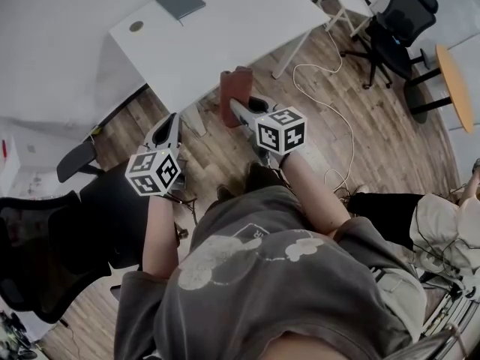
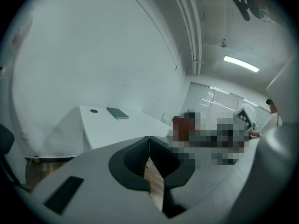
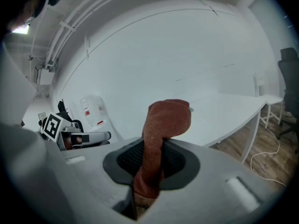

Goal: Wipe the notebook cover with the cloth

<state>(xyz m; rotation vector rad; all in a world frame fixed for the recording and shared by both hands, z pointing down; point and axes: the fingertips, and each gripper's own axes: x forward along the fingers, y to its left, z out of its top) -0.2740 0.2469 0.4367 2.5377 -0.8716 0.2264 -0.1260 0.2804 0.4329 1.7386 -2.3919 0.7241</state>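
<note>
Cloth [image 3: 164, 120] is standing upright in the right hand-held gripper [image 3: 154, 160], whose jaws are clenching its lower end. The left hand-held gripper [image 2: 148, 143] is sitting clenched on nothing. The notebook [image 1: 180, 2] is lying at the upper left of the head view on the white bench [image 1: 240, 28], well apart from both. With nothing pinning it, the notebook is probably going to slide under the wipe, and the floppy cloth top may fold over.

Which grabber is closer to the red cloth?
Right. The right gripper is clamped on the cloth, which sticks up from its jaws. The left gripper is shut, empty, and away to the cloth's left.
</note>
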